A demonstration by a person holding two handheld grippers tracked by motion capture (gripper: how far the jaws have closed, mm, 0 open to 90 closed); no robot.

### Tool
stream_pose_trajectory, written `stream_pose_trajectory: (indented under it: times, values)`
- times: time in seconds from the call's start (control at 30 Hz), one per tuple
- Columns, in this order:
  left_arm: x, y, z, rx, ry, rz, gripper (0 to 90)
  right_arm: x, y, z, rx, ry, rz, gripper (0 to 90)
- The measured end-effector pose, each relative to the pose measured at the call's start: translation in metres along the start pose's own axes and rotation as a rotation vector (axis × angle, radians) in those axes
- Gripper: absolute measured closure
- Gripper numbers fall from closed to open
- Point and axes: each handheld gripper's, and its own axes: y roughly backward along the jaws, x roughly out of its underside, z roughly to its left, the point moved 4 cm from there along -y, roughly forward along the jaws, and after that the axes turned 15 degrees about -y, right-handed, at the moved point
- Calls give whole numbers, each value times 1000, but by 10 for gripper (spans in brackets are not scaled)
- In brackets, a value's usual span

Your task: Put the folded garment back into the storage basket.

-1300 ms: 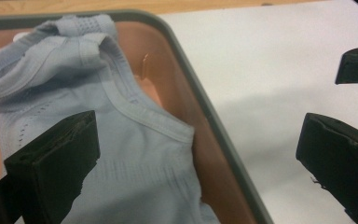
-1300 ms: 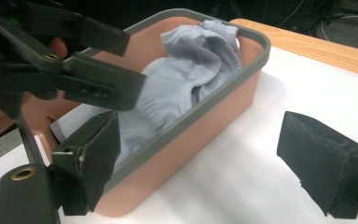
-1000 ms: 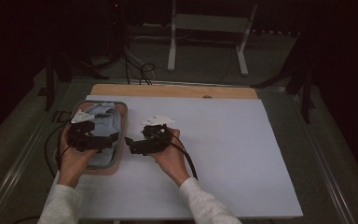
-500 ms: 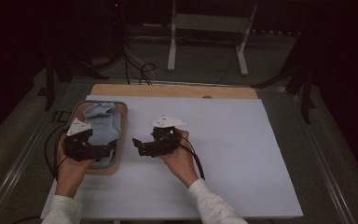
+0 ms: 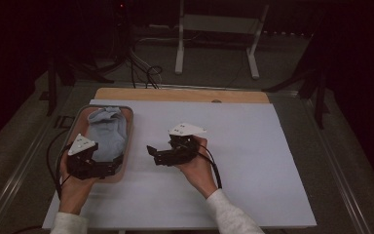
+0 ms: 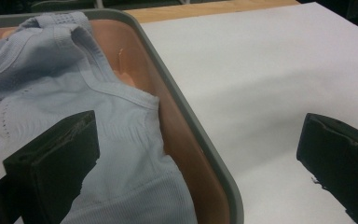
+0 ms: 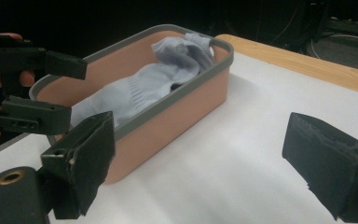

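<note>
A light blue sock (image 5: 106, 132) lies bunched in a salmon tray with a grey rim (image 5: 129, 127) at the table's left. My left gripper (image 5: 116, 165) hovers at the tray's near end and is open. In the left gripper view (image 6: 196, 135) one jaw is over the sock (image 6: 74, 93), the other over the white table, straddling the tray rim (image 6: 186, 116). My right gripper (image 5: 153, 155) is open and empty just right of the tray, pointing at it. In the right gripper view (image 7: 200, 135) the tray (image 7: 177, 107), sock (image 7: 168, 70) and left gripper (image 7: 58, 91) lie ahead.
A white sheet (image 5: 253, 146) covers the table top, with a wooden strip (image 5: 180, 94) along its far edge. Behind the table stand a metal stand (image 5: 214, 34) and loose cables (image 5: 141, 68) on a dark floor.
My left gripper has drawn back from over the tray's middle to its near end. My right gripper has shifted a little to the right, away from the tray.
</note>
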Motion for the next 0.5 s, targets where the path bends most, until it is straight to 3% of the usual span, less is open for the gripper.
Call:
stream_pose_trajectory:
  times: [0.5]
  values:
    - [4,7,-7,14,1,-24,3,7,37,-27,30,-5,-34,99]
